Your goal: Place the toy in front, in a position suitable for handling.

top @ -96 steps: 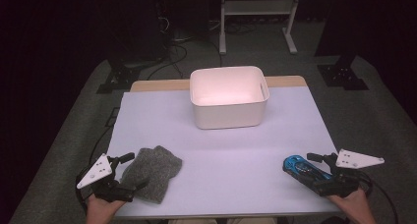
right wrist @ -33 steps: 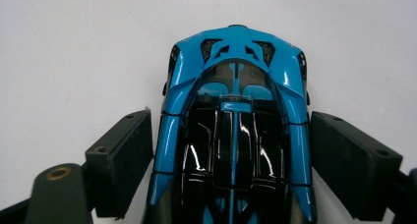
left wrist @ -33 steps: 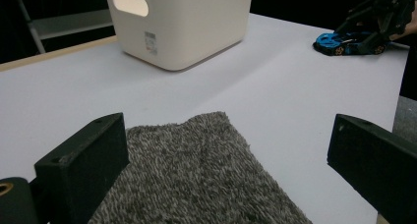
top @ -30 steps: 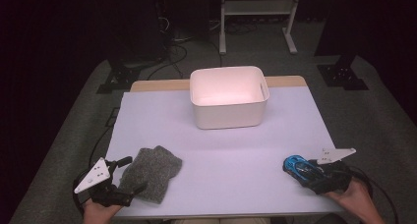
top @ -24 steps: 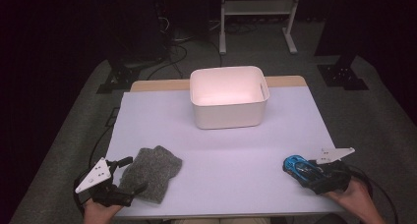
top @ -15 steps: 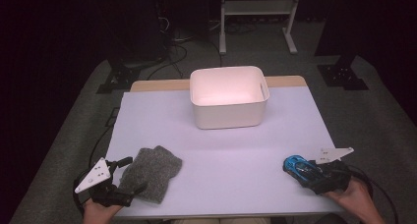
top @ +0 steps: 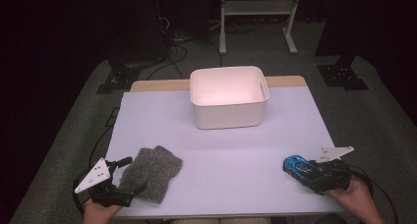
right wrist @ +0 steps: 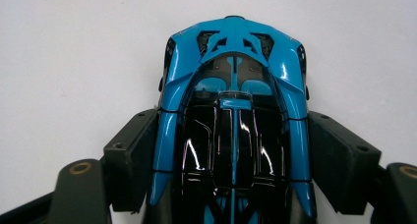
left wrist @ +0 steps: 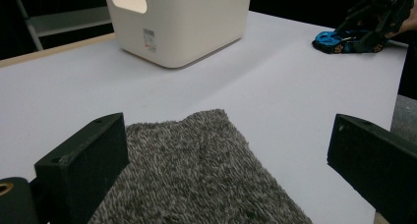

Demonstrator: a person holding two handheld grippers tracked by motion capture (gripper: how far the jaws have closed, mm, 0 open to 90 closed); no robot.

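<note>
- While the left gripper (left wrist: 221, 180) sits at the desk's (top: 221, 150) near-left corner, jaws spread wide, the cloth (left wrist: 196, 175) lies flat between them, unpinched.
- Bin (top: 228, 98): centre-back, well apart from both hands.
- Car (right wrist: 236, 130): near-right, long axis in line with the right gripper (right wrist: 236, 160), nose pointing away; jaws have just been closing and now flank its sides, seemingly touching.

A dim recording lab or studio: a white-topped bench (top: 216, 150) stands lit on grey carpet (top: 373, 116), ringed by black-draped darkness, with cables (top: 172, 42) trailing across the floor, black stand bases (top: 342, 76) and a metal rack's legs (top: 255, 17) behind.
</note>
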